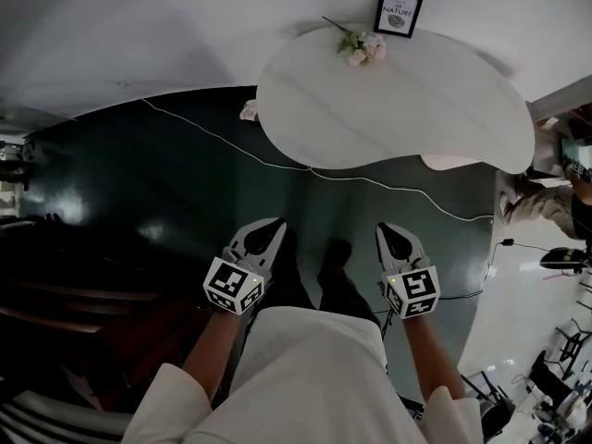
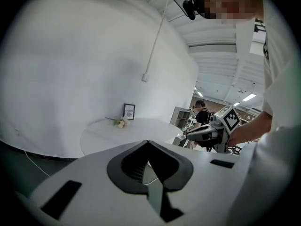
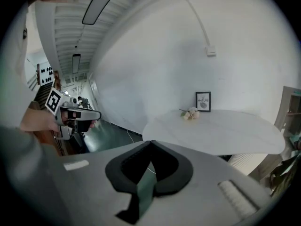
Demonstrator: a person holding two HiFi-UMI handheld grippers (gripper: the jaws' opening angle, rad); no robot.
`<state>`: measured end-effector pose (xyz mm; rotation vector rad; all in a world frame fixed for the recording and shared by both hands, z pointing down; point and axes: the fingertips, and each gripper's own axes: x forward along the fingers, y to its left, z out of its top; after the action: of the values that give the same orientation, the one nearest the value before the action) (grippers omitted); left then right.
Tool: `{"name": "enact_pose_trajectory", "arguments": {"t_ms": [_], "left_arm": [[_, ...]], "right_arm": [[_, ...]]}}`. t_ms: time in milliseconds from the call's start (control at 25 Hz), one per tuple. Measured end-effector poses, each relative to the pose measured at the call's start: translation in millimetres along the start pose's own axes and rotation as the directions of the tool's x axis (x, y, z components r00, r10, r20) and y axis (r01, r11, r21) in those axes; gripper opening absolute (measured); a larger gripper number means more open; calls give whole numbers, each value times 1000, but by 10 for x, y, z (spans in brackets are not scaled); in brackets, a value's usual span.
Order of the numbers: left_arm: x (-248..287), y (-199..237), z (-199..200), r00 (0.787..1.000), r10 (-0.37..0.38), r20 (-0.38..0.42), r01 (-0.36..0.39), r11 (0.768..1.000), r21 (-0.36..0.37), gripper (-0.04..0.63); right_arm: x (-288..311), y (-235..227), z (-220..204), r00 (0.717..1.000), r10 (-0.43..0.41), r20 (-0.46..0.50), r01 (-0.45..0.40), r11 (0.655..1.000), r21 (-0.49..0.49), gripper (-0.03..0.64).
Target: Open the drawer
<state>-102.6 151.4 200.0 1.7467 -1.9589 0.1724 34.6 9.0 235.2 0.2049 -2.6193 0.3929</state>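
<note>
Pointing toward the table [image 1: 416, 109] ahead of their jaws, left gripper [image 1: 273, 226] and right gripper [image 1: 388, 232] hang clenched and empty, likely because no drawer is in sight.

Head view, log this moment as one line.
left gripper: shut, empty | right gripper: shut, empty | white table: ahead, untouched | drawer: not in view

Head view is fairly dim, with heavy fisheye bending at the edges. The glossy dark green floor [image 1: 185, 192] throws a pale glare patch on the left, while the white oval tabletop [image 1: 398, 100] and plain white wall [image 1: 139, 26] come out bright. Both gripper views have black vignetted corners; ceiling strip lights [image 2: 249, 97] glow far back, and the white plastic left gripper [image 2: 148, 144] up close looks a bit soft.
</note>
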Motion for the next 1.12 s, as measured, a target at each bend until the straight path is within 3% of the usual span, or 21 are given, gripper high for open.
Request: {"name": "enact_pose_trajectory", "arguments": {"t_ms": [320,800,1120], "left_arm": [[209,170,-425,998,-14,-60,16,1000,18,6],[597,343,-1070,989,-62,-134,69,997,41,6],[870,444,-1478,977,-88,-193,101,993,63,6]], "right_arm": [[429,-12,-390,1000,2,-22,-2,1000,22,3],[948,-72,-1114,997,-77,-21,79,985,151,5],[1360,24,-1498,997,-73,-12,73,976,203,25]]}}
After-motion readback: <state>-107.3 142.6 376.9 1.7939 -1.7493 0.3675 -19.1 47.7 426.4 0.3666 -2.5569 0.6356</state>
